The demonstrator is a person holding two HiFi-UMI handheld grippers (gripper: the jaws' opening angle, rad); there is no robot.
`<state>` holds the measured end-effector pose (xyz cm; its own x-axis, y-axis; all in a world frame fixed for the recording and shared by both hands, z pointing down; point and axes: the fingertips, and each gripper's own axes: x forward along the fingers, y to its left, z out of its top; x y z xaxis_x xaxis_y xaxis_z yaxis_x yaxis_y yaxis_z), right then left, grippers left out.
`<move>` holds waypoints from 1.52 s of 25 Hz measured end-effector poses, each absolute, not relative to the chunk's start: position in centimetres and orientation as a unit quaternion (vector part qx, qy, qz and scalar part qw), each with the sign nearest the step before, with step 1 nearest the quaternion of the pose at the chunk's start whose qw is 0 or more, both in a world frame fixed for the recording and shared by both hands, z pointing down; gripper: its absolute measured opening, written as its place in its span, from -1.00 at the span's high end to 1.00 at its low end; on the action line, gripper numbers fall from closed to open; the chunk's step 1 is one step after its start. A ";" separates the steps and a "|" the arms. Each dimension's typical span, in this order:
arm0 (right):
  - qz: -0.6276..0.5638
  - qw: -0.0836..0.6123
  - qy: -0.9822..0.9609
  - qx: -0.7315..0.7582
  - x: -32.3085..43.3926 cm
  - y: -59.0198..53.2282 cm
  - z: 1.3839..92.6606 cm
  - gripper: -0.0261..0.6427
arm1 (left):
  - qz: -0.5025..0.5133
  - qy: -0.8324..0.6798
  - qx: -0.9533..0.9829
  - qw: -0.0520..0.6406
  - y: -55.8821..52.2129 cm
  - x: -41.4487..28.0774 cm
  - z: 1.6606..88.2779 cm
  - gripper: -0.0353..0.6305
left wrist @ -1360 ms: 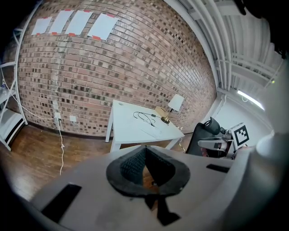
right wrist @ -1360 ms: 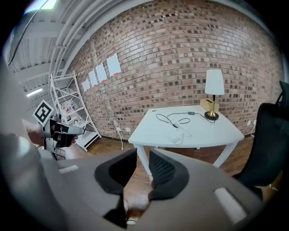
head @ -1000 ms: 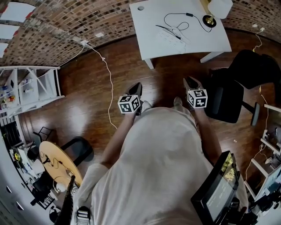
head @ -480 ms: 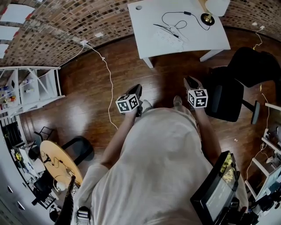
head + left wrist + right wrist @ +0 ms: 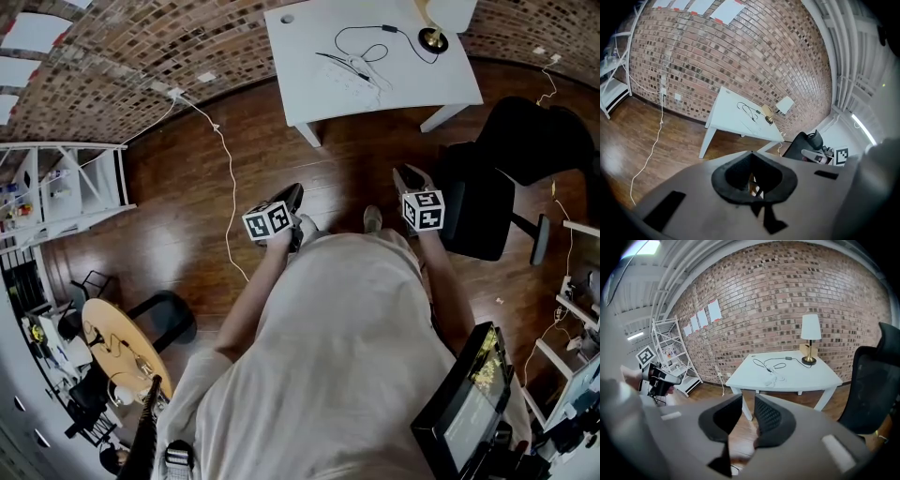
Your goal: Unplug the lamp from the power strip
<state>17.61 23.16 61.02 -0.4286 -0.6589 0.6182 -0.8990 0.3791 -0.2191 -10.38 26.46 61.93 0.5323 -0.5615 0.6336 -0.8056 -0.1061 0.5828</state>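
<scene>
The lamp (image 5: 433,37) with its brass base and white shade stands at the far right corner of the white table (image 5: 394,89). Its black cord (image 5: 361,42) loops to the white power strip (image 5: 361,75) lying mid-table. Both grippers are held over the wooden floor, well short of the table. My left gripper (image 5: 292,195) has its pads together with nothing in them. My right gripper (image 5: 408,173) has its jaws slightly parted and empty. The right gripper view shows the lamp (image 5: 810,333), the cord (image 5: 776,364) and the power strip (image 5: 774,378) straight ahead past the gripper (image 5: 748,399).
A black office chair (image 5: 487,197) stands just right of my right gripper, between it and the table's right end. A thin white cable (image 5: 230,187) trails over the floor at the left. A white shelf rack (image 5: 66,187) stands against the brick wall.
Both grippers have edged forward towards the table, which has slid up and left in the head view. The left gripper's marker cube has rolled a little.
</scene>
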 end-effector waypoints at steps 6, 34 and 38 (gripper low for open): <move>0.255 0.233 -0.814 0.467 19.7 23.7 60.7 0.68 | 0.118 -0.443 0.744 0.485 27.2 -5.8 61.6 0.88; 0.233 0.260 -0.835 0.426 18.8 24.5 62.2 0.72 | 0.132 -0.497 0.699 0.497 31.3 -6.5 63.3 0.88; 0.233 0.260 -0.834 0.427 16.2 23.9 62.2 0.72 | 0.136 -0.497 0.699 0.496 30.7 -9.5 63.3 0.88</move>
